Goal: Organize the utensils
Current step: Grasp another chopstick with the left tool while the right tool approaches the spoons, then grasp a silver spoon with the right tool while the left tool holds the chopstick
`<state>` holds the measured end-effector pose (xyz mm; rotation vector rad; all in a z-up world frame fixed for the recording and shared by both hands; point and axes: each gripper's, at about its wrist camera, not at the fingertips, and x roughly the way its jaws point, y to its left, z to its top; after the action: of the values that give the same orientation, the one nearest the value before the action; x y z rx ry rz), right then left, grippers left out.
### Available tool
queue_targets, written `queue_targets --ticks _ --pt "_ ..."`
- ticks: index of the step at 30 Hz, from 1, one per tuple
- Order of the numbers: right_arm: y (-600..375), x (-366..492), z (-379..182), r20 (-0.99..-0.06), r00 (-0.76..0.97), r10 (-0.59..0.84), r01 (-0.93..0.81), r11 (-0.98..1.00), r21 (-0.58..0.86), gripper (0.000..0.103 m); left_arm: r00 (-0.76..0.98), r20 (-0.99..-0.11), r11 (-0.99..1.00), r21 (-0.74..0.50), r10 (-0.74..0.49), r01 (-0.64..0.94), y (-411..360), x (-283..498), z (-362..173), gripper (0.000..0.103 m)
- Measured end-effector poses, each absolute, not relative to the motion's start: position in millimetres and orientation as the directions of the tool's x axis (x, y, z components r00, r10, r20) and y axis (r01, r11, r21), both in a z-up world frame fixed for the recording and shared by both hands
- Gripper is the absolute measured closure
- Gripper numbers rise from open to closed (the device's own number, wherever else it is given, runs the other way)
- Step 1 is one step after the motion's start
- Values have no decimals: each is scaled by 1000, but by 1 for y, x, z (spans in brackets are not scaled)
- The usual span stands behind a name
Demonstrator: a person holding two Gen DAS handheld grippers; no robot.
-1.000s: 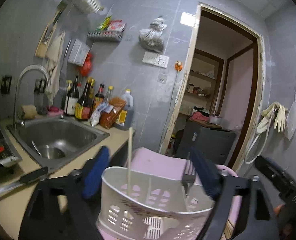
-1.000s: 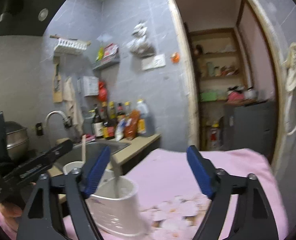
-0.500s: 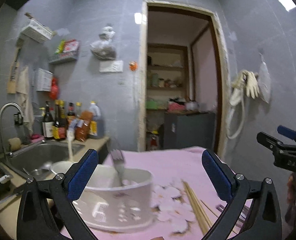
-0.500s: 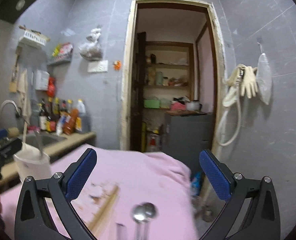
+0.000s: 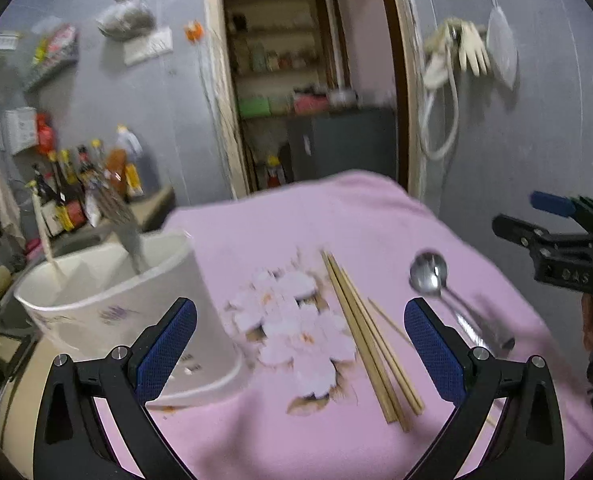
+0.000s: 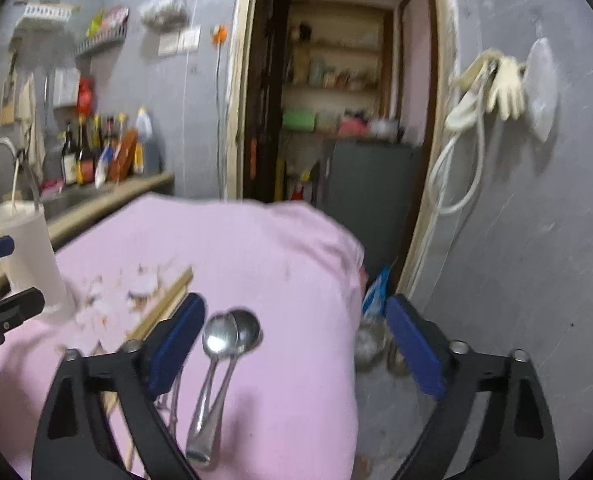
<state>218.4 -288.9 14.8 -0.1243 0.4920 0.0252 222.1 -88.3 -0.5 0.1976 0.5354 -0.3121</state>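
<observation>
A white utensil holder (image 5: 128, 304) stands at the left on the pink flowered cloth (image 5: 336, 220), with a fork and one chopstick upright inside. Loose chopsticks (image 5: 368, 340) and two nested spoons (image 5: 430, 276) lie on the cloth to its right. My left gripper (image 5: 299, 308) hovers open over the flower print, chopsticks under its right half, touching nothing. My right gripper (image 6: 294, 312) hangs low over the spoons (image 6: 224, 336). Its jaws are closing; the spoons lie just inside the left finger, and no pad presses them. A fork (image 6: 172, 400) lies partly hidden under that finger. The holder (image 6: 28, 256) is far left.
The cloth drops off at its right edge, with metal bowls (image 6: 370, 344) on the floor below. A sink counter with several bottles (image 5: 80, 184) lies behind the holder. An open doorway (image 6: 336, 120) is ahead, and gloves (image 6: 496, 80) and a hose hang on the right wall.
Both views have swung right and down, from the sink and holder to the cloth. Chopsticks and spoons have come into view. The right jaws stand narrower than half a second ago.
</observation>
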Motion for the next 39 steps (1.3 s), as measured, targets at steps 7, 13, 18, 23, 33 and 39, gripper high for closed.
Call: queue_targets --ticks 7,13,18,23,33,39 --pt "-288 246 -12 -626 778 58 -150 984 -94 54 665 -696 904 54 -270 423 -106 257 -32 40" --pt "-285 256 -27 -687 724 61 -190 975 -114 57 513 -805 898 -54 -298 437 -109 285 -59 64" --pt "-287 262 -38 -729 681 71 -216 970 -107 58 481 -818 903 -103 -316 418 -111 300 -62 75" --pt "-282 266 -39 -738 672 65 -232 965 -126 57 455 -836 908 -111 -305 405 -112 313 -61 85" --pt "-272 278 -41 -754 654 69 -260 956 -138 57 445 -852 923 -107 -276 369 -120 330 -65 94" --pt "-266 273 -40 -752 655 74 -286 945 -156 58 441 -849 926 -136 -292 352 -110 321 -64 98"
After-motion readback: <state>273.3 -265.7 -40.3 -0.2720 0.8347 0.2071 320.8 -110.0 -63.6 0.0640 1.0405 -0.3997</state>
